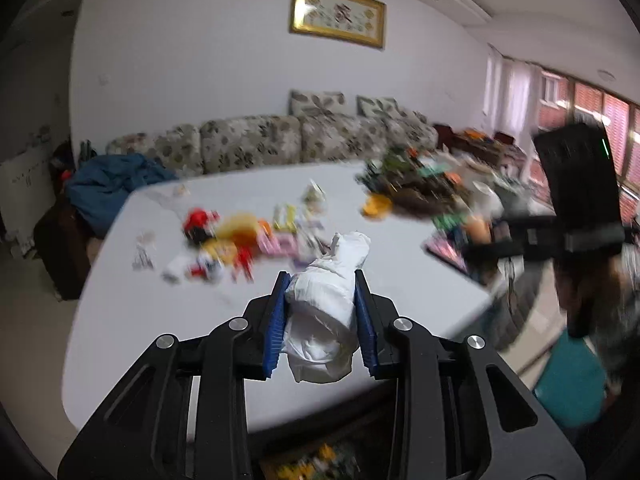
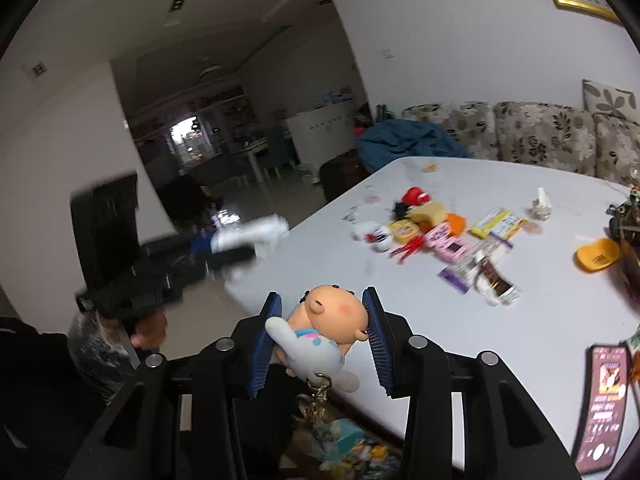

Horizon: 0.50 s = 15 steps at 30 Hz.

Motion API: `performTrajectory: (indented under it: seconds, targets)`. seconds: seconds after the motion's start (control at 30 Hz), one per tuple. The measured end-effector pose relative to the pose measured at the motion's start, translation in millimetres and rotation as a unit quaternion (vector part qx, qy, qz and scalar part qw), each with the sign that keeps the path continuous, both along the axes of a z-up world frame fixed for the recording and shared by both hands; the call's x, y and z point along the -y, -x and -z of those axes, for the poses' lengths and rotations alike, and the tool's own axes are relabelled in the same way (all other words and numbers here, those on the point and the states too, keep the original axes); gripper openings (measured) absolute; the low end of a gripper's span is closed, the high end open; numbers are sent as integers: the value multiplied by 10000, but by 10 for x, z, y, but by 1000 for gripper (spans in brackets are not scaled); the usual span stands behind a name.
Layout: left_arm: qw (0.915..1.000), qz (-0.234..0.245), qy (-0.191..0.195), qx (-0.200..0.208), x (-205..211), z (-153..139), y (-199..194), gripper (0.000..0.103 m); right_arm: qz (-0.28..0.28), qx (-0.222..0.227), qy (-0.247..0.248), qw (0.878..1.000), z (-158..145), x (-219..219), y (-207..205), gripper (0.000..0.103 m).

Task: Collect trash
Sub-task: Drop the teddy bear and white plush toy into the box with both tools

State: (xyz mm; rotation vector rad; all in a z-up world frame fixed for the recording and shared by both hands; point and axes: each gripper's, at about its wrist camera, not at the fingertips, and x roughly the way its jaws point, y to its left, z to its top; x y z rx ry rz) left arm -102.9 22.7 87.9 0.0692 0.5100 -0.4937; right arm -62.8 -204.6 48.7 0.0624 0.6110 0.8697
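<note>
Left gripper (image 1: 322,312), closed partway on a crumpled white tissue (image 1: 326,308) whose long axis runs along the fingers, and right gripper (image 2: 322,332), clamping a doll keychain (image 2: 324,334), both above the table's (image 2: 460,340) near edge, remaining litter (image 2: 448,240) lying ahead.

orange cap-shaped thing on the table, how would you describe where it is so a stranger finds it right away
Start at the white table in front of the floral sofa. Past the central litter pile, toward the dark clutter at the table's right edge in the right wrist view, lies the orange cap-shaped piece. It lies alone on bare tabletop, plain orange and curved, unlike the printed wrappers.
</note>
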Motion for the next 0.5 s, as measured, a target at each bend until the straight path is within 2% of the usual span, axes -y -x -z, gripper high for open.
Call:
performTrajectory:
  seconds: [0.1,0.13,0.2,0.3,0.37,0.4,0.43,0.47,0.5]
  targets:
    - [9994,165,-229,-210,52,373,267,31,-80,-174,214,9996,207,-63,199,42]
    - [9987,236,-329,-309,87,577,372,31,-94,-232,288,9993,298,-87,246,42]
    - [9970,314,-472,-521,141,854,451,31,-152,-492,457,9976,584,-152,324,42]
    - [9914,397,-719,-1015,218,1431,508,31,-200,-1020,640,9925,1123,-255,353,42]
    - [9838,399,-997,-1436,271,1865,439,32,-192,-1350,776,9876,1511,-334,343,42]
    - [9795,416,-1087,-1643,290,2052,393,38,-163,-1531,904,9839,1766,-387,314,42]
    - [9711,483,-1243,-1982,319,2320,313,54,-185,-1742,1029,9791,2001,-434,269,44]
    - [9641,457,-1422,-2198,346,2508,264,66,-168,-1996,1261,9716,2300,-495,210,47]
    - [9528,508,-1616,-2519,373,2765,191,87,-146,-2145,1396,9666,2480,-525,177,58]
